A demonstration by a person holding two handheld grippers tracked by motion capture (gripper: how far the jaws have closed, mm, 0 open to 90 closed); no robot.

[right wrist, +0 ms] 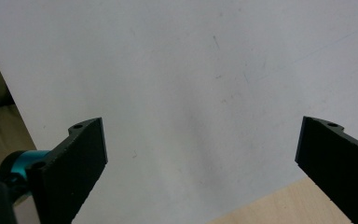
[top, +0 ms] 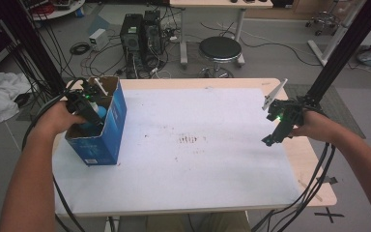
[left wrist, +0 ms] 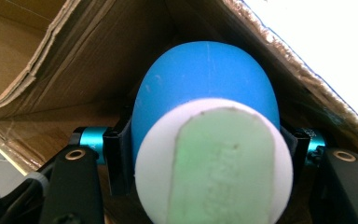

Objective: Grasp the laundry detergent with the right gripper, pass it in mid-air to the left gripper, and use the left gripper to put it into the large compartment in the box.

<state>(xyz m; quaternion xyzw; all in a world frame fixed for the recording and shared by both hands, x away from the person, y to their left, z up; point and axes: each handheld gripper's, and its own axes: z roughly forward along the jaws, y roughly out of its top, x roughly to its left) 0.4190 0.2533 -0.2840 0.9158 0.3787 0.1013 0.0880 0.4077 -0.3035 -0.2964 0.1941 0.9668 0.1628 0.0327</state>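
Left gripper [top: 90, 107] down inside the blue box [top: 107, 130], at the table's [top: 314, 169] left edge, clamped on a blue ball-like thing [left wrist: 205, 88] (white at the near end, with a green patch). Squeezed from both sides, probably so as not to slip. Box open at the top, handy for reaching in. Right gripper [top: 275, 129] far off over the white sheet [top: 198, 164], jaws spread wide, nothing between, likely just waiting.

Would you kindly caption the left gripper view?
Left hand-held gripper clamps a blue-and-white object inside a cardboard box.
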